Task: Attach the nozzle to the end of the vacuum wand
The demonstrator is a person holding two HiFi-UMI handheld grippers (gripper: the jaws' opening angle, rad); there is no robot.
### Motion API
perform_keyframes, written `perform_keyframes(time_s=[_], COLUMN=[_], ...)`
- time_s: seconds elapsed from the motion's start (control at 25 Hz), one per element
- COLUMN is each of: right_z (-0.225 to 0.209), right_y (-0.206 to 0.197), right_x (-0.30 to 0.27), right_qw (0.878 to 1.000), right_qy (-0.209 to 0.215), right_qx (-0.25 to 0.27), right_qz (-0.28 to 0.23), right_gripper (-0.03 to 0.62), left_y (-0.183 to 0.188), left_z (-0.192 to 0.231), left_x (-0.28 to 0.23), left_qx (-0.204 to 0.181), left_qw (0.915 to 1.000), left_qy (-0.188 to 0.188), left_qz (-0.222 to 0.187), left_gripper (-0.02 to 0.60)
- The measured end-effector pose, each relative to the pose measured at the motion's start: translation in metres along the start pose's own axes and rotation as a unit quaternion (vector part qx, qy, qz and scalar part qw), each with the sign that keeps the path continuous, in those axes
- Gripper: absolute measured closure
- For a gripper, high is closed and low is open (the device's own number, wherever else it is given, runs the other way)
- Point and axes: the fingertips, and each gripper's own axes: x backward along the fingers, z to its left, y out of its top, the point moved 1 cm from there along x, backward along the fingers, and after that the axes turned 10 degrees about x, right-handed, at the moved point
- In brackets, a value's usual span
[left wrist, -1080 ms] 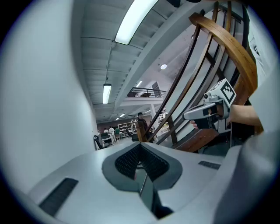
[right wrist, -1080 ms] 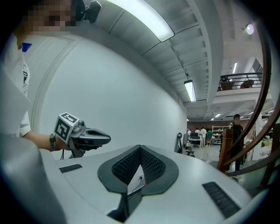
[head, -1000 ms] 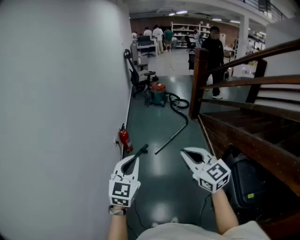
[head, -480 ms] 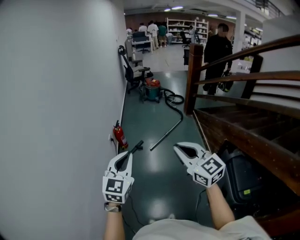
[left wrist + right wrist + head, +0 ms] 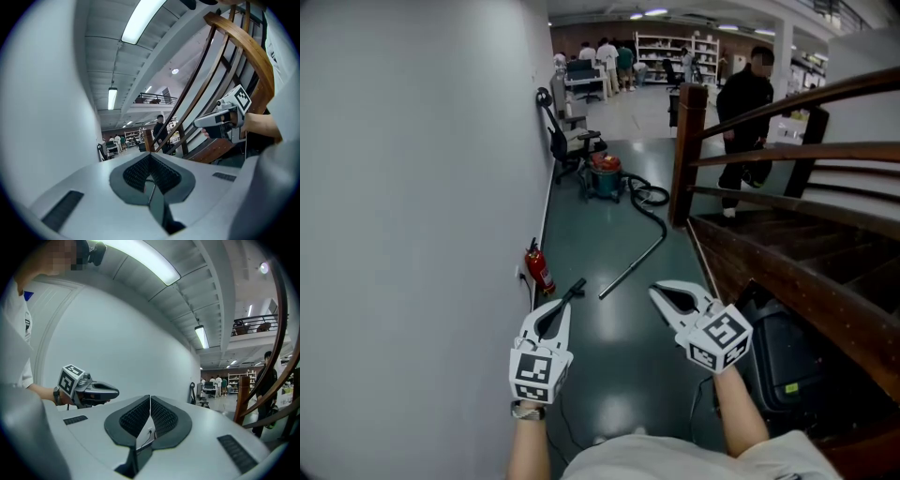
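Head view: left gripper (image 5: 563, 307) and right gripper (image 5: 661, 294) show jaws together, empty; wand (image 5: 633, 269) lies ahead.

The right gripper (image 5: 150, 399) is pointing down a long hall, its jaws pressing together with nothing between them. To its left, a hand (image 5: 63, 397) is holding the left gripper (image 5: 115, 392) in front of the white wall (image 5: 131, 333), its marker cube (image 5: 70, 379) turned toward the camera. At right, a person (image 5: 268, 376) in dark clothes is standing just behind a wooden post (image 5: 241, 397). Far off, several people (image 5: 213, 380) are standing near shelves (image 5: 243, 378). A ceiling lamp (image 5: 145, 258) is shining overhead.
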Motion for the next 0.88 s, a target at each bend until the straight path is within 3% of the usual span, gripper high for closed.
perform_keyframes(time_s=[0.52,0.88], right_z=[-0.038,-0.071], right_y=[-0.028,-0.049], right_x=[0.010,-0.014], right_qw=[1.000,1.000], right_qy=[0.018,0.017], right_qx=[-0.009,-0.016], right_qz=[0.009,0.015], right_gripper=[0.566,0.566], left_y=[-0.011,-0.016], left_z=[-0.024,-0.011], left_x=[-0.037,-0.073], left_qx=[0.014,0.017], left_qw=[0.9998,0.9996], left_qy=[0.015,0.022], left_qz=[0.005,0.008], left_gripper=[0.586,0.586])
